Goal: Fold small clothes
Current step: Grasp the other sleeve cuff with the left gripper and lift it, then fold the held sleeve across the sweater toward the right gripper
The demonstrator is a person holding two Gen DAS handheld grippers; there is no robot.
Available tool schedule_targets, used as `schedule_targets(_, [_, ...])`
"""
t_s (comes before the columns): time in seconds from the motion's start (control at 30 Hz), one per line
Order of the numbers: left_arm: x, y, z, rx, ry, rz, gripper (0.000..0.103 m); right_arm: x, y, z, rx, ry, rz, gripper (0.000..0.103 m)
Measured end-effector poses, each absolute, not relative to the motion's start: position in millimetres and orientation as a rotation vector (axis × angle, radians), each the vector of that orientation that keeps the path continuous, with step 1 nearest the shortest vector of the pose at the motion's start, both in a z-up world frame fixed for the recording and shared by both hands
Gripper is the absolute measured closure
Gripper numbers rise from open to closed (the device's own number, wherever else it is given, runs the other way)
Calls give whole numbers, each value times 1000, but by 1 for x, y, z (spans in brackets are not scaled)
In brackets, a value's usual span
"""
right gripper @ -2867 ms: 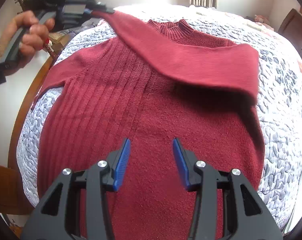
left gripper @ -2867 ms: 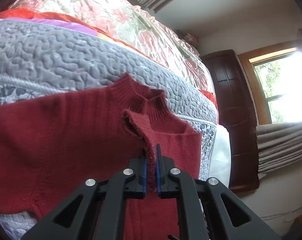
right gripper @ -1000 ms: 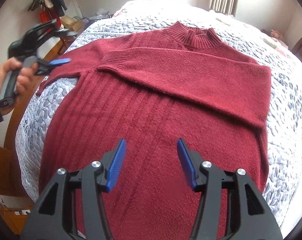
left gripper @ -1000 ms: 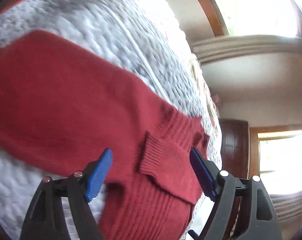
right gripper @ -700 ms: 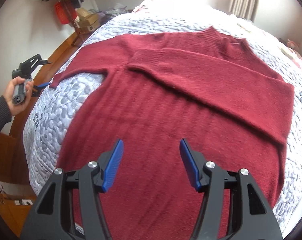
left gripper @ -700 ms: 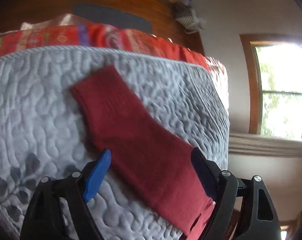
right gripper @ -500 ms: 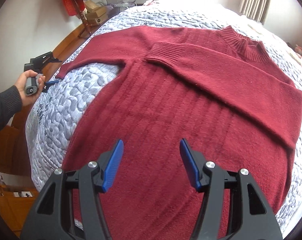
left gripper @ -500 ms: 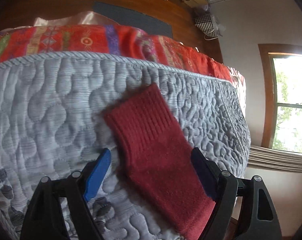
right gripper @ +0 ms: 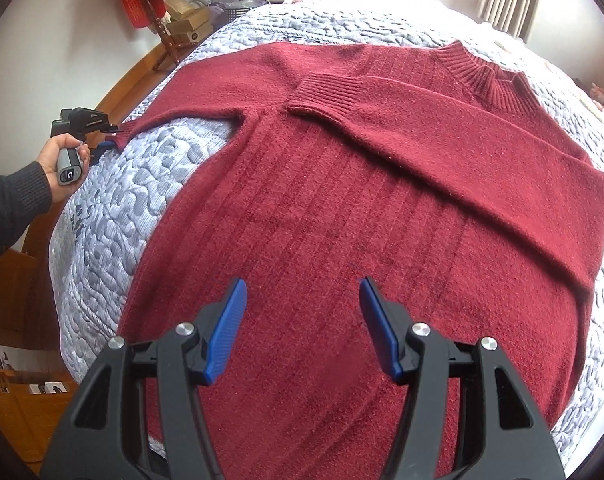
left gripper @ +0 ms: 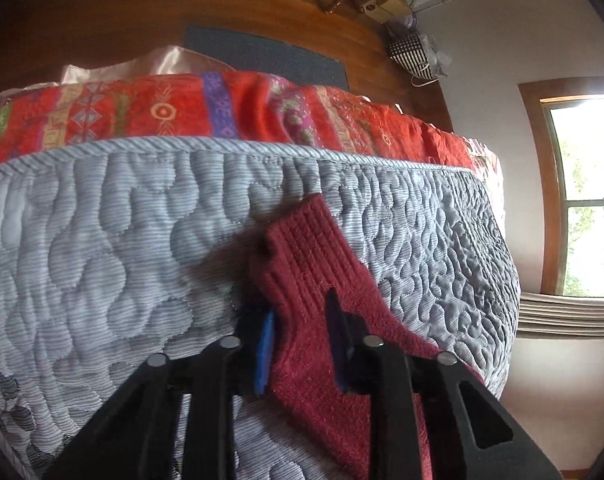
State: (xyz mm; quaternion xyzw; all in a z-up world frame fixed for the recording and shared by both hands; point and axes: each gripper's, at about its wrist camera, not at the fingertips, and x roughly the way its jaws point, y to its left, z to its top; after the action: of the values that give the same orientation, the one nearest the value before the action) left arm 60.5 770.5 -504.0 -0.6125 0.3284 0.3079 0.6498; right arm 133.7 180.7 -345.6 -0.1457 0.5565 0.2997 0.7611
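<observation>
A dark red knit sweater (right gripper: 341, 220) lies flat, front up, on a grey quilted bed (right gripper: 142, 184). One sleeve is folded across the chest, and its ribbed cuff (right gripper: 325, 96) rests near the opposite shoulder. The other sleeve (right gripper: 222, 84) stretches out to the bed's edge. My left gripper (left gripper: 302, 340) is shut on that sleeve just behind its ribbed cuff (left gripper: 305, 248), with the fabric bunched between the blue pads. In the right wrist view the left gripper (right gripper: 106, 136) is held by a hand (right gripper: 62, 160). My right gripper (right gripper: 302, 320) hovers open over the sweater's lower body.
A red patterned blanket (left gripper: 222, 108) hangs beyond the quilt's edge (left gripper: 262, 148), above a wooden floor with a dark mat (left gripper: 262, 56). A window (left gripper: 581, 200) is to the right. A wooden stand with boxes (right gripper: 182, 24) stands past the bed.
My left gripper let go of the folded sleeve, swung to the other sleeve's cuff at the bed edge and closed on it. The right gripper stayed open above the sweater.
</observation>
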Motion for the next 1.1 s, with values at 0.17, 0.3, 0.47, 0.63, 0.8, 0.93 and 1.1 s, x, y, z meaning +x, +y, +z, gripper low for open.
schedule_targets(0.17, [61, 761, -464, -1300, 662, 665, 94, 133, 174, -342, -298, 1209, 644, 44])
schedule_targets(0.3, [71, 744, -410, -1202, 611, 607, 94, 133, 167, -333, -263, 1202, 637, 44])
schedule_targets(0.47, [100, 702, -317, -1037, 550, 476, 94, 132, 156, -313, -241, 1160, 633, 44])
schedule_targets(0.63, [143, 640, -234, -868, 522, 331, 94, 130, 141, -296, -217, 1125, 614, 44])
schedule_targets(0.8, [192, 562, -197, -749, 553, 191, 94, 129, 115, -285, -191, 1104, 574, 44])
schedule_targets(0.93, [234, 491, -201, -633, 627, 103, 94, 131, 92, -284, -187, 1093, 522, 41])
schedule_targets(1.1, [271, 414, -240, -547, 753, 17, 94, 140, 55, -290, -151, 1102, 445, 41])
